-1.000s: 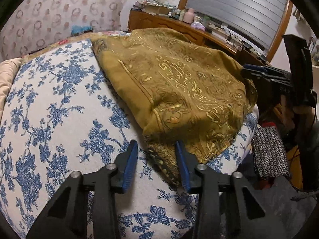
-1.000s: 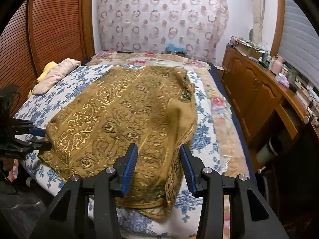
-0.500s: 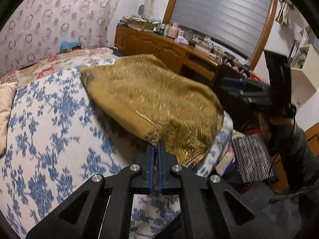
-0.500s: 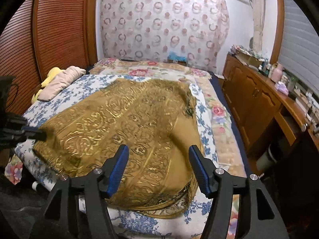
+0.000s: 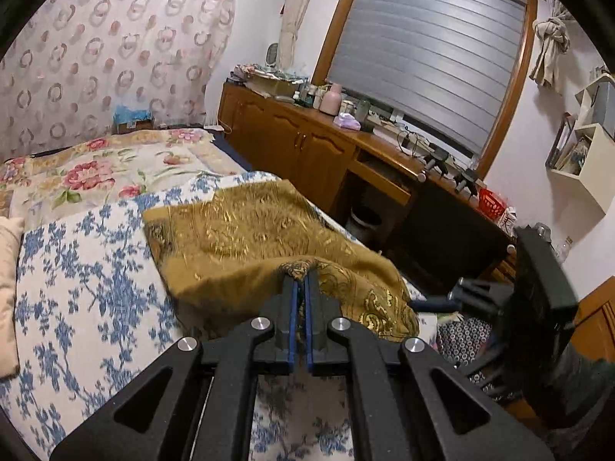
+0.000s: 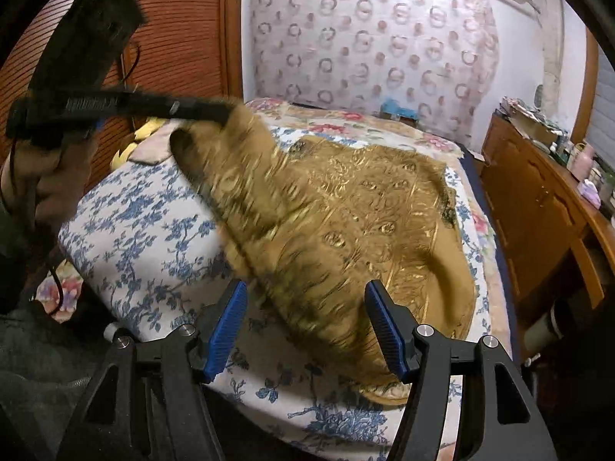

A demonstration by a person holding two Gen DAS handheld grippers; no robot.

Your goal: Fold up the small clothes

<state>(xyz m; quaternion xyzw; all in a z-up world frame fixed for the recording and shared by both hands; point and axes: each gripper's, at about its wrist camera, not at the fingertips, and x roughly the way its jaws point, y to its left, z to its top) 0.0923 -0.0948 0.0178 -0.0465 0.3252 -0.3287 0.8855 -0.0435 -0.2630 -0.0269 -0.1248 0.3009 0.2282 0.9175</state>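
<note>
A golden-brown patterned cloth (image 6: pixel 376 207) lies spread on the bed's blue-flowered cover (image 6: pixel 153 230). My left gripper (image 5: pixel 301 274) is shut on one corner of the cloth and holds it raised above the bed. In the right wrist view that same left gripper (image 6: pixel 215 109) hangs at the upper left, and the lifted cloth drapes down from it, blurred. My right gripper (image 6: pixel 305 290) stands open low over the cloth's near edge, its blue pads wide apart and not pressing the fabric. The right gripper (image 5: pixel 442 301) also shows at the right of the left wrist view.
A wooden cabinet (image 6: pixel 538 207) with clutter on top runs along the bed's right side. A beige pillow (image 5: pixel 7 292) lies at the left, and a floral quilt (image 5: pixel 96 169) covers the far end. A dark patterned bag (image 5: pixel 461 338) sits by the bed. A slatted wooden door (image 6: pixel 180 38) stands behind the left hand.
My left gripper closed on the cloth's near corner and lifted it up off the bed, pulling the fabric with it. My right gripper's jaws opened wider over the cloth's near edge.
</note>
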